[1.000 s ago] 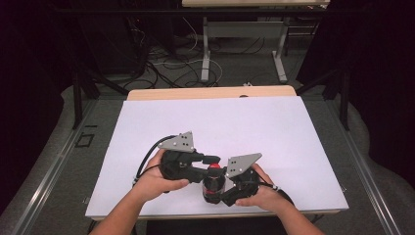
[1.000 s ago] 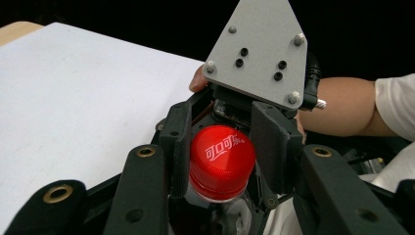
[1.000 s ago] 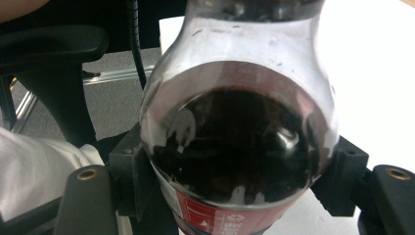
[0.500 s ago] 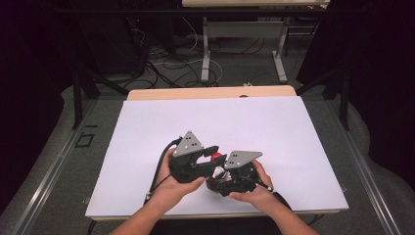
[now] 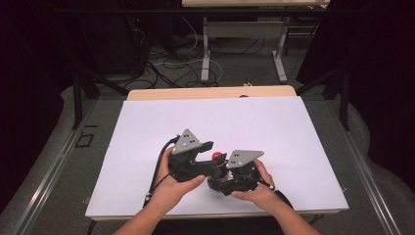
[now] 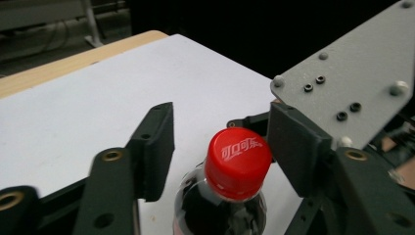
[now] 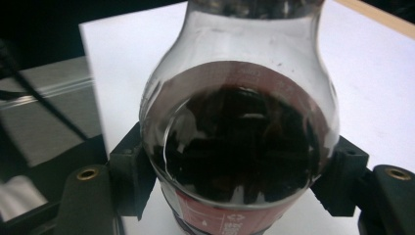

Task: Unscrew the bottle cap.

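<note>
white sheet [image 5: 274,127] covers the table near the person's edge, dark floor and cables beyond. right gripper [image 7: 235,196] clamps a cola bottle [image 7: 240,142] by its body, pads pressing both sides. left gripper [image 6: 220,142] has just been opening; its jaws stand apart on either side of the red cap [image 6: 238,161], not touching it.

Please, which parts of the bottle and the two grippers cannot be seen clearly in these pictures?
- Bottle base: cut off by the bottom edge in both gripper views; hidden by the hands in the high view.
- Label text: cut off in the right gripper view.
- Red cap: too small in the high view to show whether it is loosened.
- Left gripper: jaws have just been opening, either side of the cap; contact unclear.
</note>
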Motion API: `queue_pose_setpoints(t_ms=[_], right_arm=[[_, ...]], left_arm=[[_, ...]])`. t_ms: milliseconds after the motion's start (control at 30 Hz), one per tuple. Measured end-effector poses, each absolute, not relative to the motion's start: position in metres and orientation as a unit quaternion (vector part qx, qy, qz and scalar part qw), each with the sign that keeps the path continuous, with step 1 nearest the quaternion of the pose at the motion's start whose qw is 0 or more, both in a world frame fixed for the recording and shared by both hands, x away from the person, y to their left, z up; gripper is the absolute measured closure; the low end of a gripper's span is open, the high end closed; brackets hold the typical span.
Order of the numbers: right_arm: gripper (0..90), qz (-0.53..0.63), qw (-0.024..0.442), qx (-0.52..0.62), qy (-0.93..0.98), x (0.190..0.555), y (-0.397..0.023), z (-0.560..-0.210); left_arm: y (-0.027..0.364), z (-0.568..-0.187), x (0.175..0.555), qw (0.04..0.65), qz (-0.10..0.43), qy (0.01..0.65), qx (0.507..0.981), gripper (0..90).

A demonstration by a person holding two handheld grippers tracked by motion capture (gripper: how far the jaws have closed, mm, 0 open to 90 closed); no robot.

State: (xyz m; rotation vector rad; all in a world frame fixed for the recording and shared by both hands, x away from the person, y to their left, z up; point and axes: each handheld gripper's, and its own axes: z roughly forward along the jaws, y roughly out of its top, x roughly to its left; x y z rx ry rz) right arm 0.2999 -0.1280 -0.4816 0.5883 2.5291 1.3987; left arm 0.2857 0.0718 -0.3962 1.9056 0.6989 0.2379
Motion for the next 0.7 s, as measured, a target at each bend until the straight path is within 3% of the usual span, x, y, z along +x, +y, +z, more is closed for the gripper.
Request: queue_pose_setpoints(t_ms=[67,200,500,700], right_arm=[[29.1,0.481,0.082,0.181,0.854,0.301,-0.131,-0.480],[29.1,0.475,0.075,0.155,0.863,0.299,-0.132,-0.479],[29.1,0.487,0.029,0.089,0.868,0.292,-0.129,-0.476],[29.1,0.487,0.015,0.076,0.870,0.289,-0.128,-0.477]], left_arm=[[0.079,-0.394,0.288,0.529,0.079,0.263,0.803,38.9],[0.088,-0.392,0.287,0.534,0.030,0.187,0.824,42.0],[0.087,-0.397,0.289,0.536,-0.031,0.134,0.833,45.6],[0.091,-0.399,0.291,0.529,-0.035,0.121,0.839,60.4]])
